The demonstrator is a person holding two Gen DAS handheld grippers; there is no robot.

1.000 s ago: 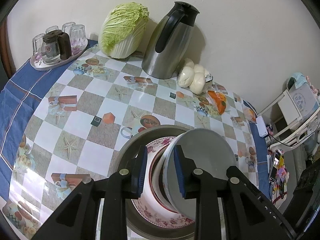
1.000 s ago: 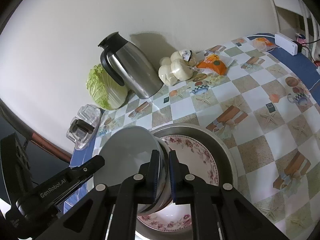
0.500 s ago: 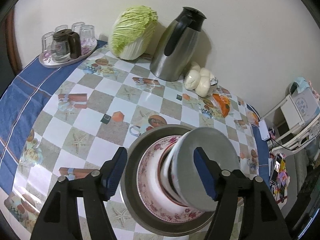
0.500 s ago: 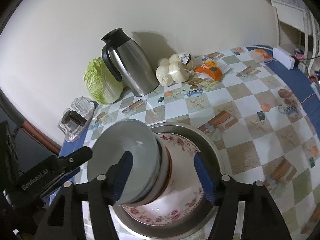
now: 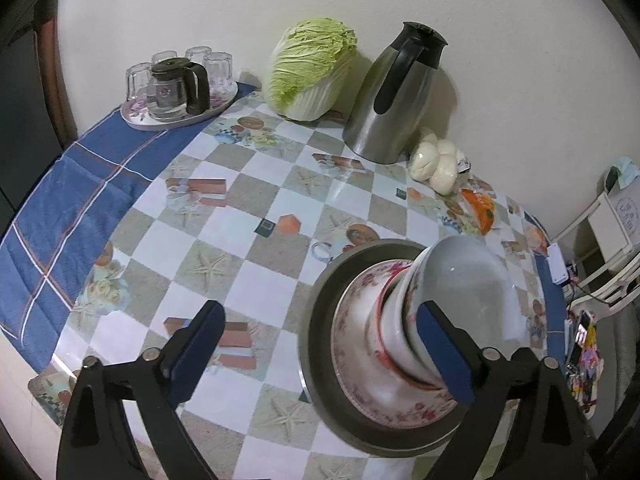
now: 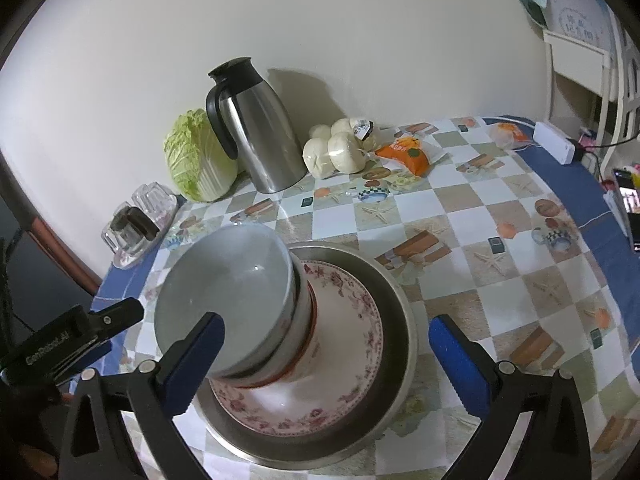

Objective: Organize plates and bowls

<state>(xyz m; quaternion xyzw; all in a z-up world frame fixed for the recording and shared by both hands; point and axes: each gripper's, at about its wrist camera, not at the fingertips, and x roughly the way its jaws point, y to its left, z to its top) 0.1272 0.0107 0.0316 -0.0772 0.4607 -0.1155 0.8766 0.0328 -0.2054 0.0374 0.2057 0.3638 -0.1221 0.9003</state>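
Note:
A stack of bowls, topped by a grey-white bowl (image 5: 468,280) (image 6: 224,284), stands on a floral plate (image 5: 360,344) (image 6: 344,360) inside a wide metal dish (image 5: 320,320) (image 6: 400,340) on the checkered table. My left gripper (image 5: 320,356) is open and empty, above the table just left of the stack; its right finger overlaps the bowls in view. My right gripper (image 6: 328,364) is open and empty, jaws spread either side of the stack, above it. The left gripper's body (image 6: 68,344) shows at the left of the right wrist view.
Along the wall stand a tray of glasses with a small pot (image 5: 176,88), a cabbage (image 5: 312,64) (image 6: 196,156), a steel thermos jug (image 5: 396,92) (image 6: 252,124), bagged buns (image 5: 436,164) (image 6: 336,148) and an orange packet (image 6: 408,152). A white power strip (image 6: 556,148) lies at the right edge.
Both grippers have opened, let go of the top bowl's rim and pulled back. The bowl now rests on the stack. The left gripper has also shifted left.

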